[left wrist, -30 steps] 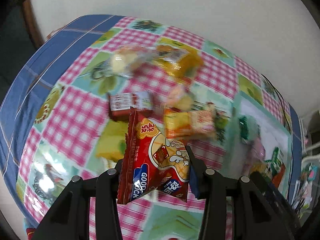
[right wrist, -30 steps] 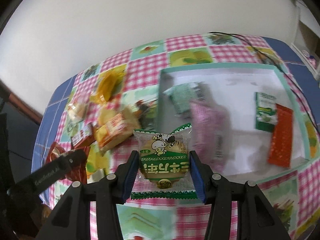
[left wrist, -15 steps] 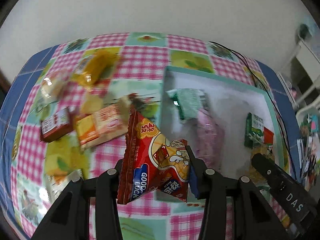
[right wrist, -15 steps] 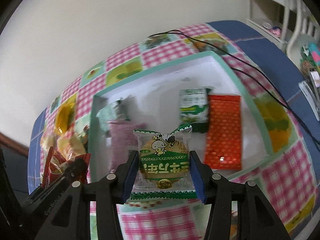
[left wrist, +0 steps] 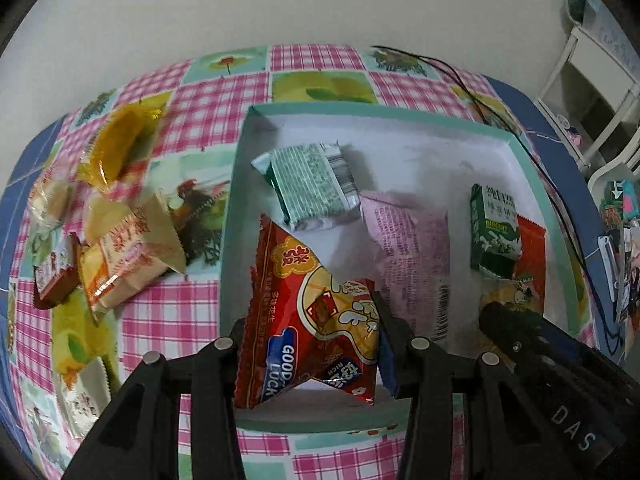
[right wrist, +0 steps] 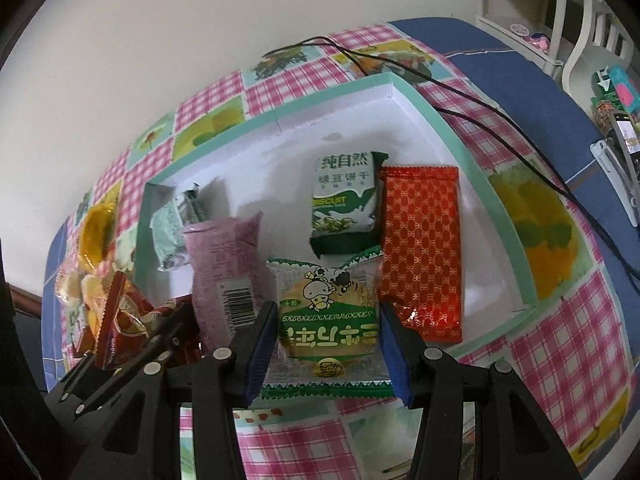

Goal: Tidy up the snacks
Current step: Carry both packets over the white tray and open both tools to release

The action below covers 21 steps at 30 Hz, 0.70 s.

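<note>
red snack packet (left wrist: pixel 308 316) clamped in left hand-held gripper (left wrist: pixel 310 344), above box (left wrist: pixel 232 216)

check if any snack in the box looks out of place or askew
Slightly: the pale green packet sits tilted, overlapping the pink packet, and the green biscuit pack lies partly on the orange packet. Nothing spilled or torn.

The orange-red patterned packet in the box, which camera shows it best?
The right wrist view: the orange-red patterned packet lies there in full, flat against the box's right wall. The left wrist view shows only a strip of it behind the green biscuit pack.
</note>
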### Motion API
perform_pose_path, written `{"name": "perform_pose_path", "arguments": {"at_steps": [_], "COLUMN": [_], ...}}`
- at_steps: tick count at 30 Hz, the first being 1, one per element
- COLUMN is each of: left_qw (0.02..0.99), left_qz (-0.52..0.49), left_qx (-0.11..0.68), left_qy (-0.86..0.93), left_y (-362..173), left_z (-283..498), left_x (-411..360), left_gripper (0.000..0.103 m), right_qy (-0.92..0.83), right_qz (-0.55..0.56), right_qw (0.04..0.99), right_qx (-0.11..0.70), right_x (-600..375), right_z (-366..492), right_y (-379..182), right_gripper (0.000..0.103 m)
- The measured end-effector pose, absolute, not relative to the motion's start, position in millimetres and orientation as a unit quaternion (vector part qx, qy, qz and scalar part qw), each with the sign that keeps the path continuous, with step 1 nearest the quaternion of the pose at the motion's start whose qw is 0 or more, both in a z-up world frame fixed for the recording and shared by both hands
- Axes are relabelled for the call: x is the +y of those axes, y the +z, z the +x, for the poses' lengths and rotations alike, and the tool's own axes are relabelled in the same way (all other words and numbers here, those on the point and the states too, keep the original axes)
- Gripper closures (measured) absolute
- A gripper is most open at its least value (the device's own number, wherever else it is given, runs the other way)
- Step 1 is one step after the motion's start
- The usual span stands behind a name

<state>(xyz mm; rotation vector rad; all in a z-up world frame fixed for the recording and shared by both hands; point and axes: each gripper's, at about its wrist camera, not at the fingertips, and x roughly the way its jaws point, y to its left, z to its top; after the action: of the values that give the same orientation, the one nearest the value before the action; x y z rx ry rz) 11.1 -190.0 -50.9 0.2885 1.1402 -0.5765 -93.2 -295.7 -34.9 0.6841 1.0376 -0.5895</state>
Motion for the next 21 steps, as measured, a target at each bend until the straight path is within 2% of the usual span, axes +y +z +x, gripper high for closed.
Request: {"name": "perform_pose_path", "arguments": {"at_steps": [5, 7, 9, 12, 19, 21], "left_qw": [0.788, 0.784, 0.779, 0.779, 0.791, 0.796], "left_qz": [0.121, 0.108, 0.098, 0.084, 0.074, 0.078], "left_qx": [0.542, 0.550, 0.558, 0.558, 0.550, 0.550], "left_qy": [-0.266, -0.268, -0.270, -0.275, -0.258, -0.240], "left_y": [-54, -53, -51, -44, -14, -9], "left_z": [14, 16, 18, 19, 23, 24], "left_x": [-187, -184, -182, -178, -162, -152], "left_gripper": [0.055, 0.052, 0.044, 0.040, 0.037, 0.031], "right_qy": [-0.276, -0.276, -0.278, -0.284, -0.289, -0.289], "right_qz": [0.321, 0.329, 0.339, 0.345, 0.340, 0.335], "right_qw": [0.765, 0.762, 0.759, 0.759, 0.774, 0.778], "right_qx": [0.485, 0.484, 0.481, 0.474, 0.450, 0.447], "right_x": [-299, -300, -302, -304, -302, -300], "right_z": [-93, -95, -98, -102, -109, -111], "right_y": [-42, -43, -42, -37, -13, -7], "right_gripper": [0.050, 0.050, 0.049, 0.045, 0.045, 0.045]}}
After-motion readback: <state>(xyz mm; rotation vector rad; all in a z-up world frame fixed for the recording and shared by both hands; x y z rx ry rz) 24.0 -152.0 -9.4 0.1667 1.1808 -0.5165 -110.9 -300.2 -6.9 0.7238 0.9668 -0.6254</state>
